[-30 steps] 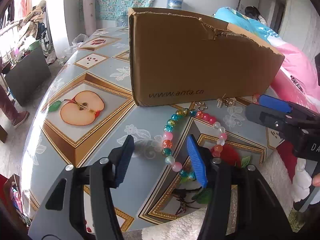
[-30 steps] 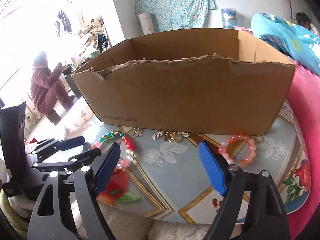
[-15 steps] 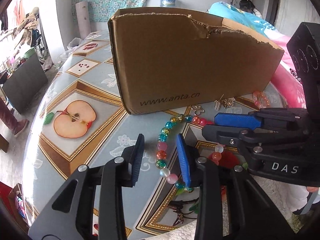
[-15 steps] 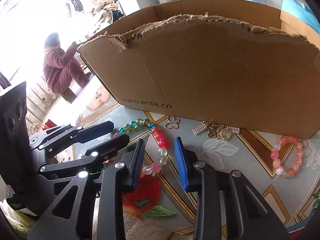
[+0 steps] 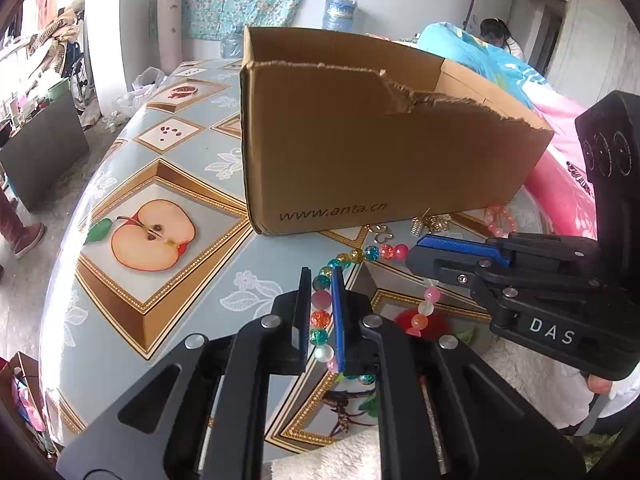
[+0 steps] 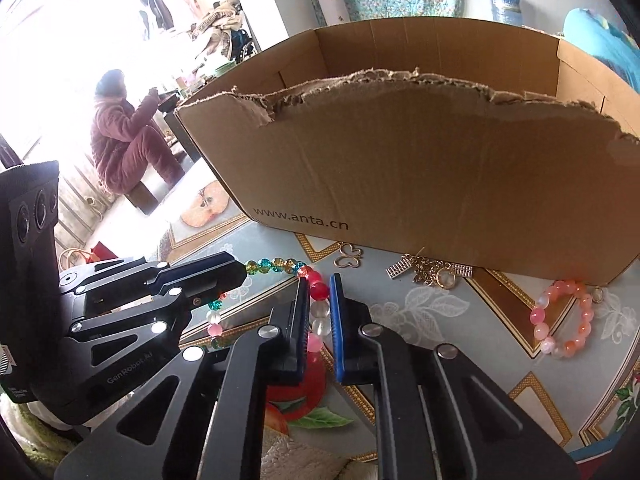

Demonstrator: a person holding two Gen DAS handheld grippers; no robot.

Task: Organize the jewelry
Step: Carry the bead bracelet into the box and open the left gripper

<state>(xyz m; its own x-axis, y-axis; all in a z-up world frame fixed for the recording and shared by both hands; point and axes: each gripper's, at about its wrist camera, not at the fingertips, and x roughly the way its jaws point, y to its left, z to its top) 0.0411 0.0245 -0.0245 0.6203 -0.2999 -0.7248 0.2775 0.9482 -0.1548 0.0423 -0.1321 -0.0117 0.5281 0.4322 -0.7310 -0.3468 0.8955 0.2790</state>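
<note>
A multicoloured bead necklace (image 5: 352, 257) lies on the table in front of an open cardboard box (image 5: 376, 148). My left gripper (image 5: 321, 276) is shut on the necklace's left strand. My right gripper (image 6: 319, 286) is shut on its right strand, on the red and clear beads (image 6: 319, 291). The right gripper also shows in the left wrist view (image 5: 416, 250), and the left gripper in the right wrist view (image 6: 240, 274). A pink-orange bead bracelet (image 6: 560, 320), gold charms (image 6: 430, 272) and a butterfly pendant (image 6: 349, 258) lie by the box front.
The table (image 5: 168, 184) has a fruit-pattern cloth; its near edge is just below the grippers. A pink and blue quilt (image 5: 560, 120) lies right of the box. A person (image 6: 124, 136) sits beyond the table's left side.
Both grippers have closed from wide open onto the bead necklace, one on each strand, and the two have drawn close together.
</note>
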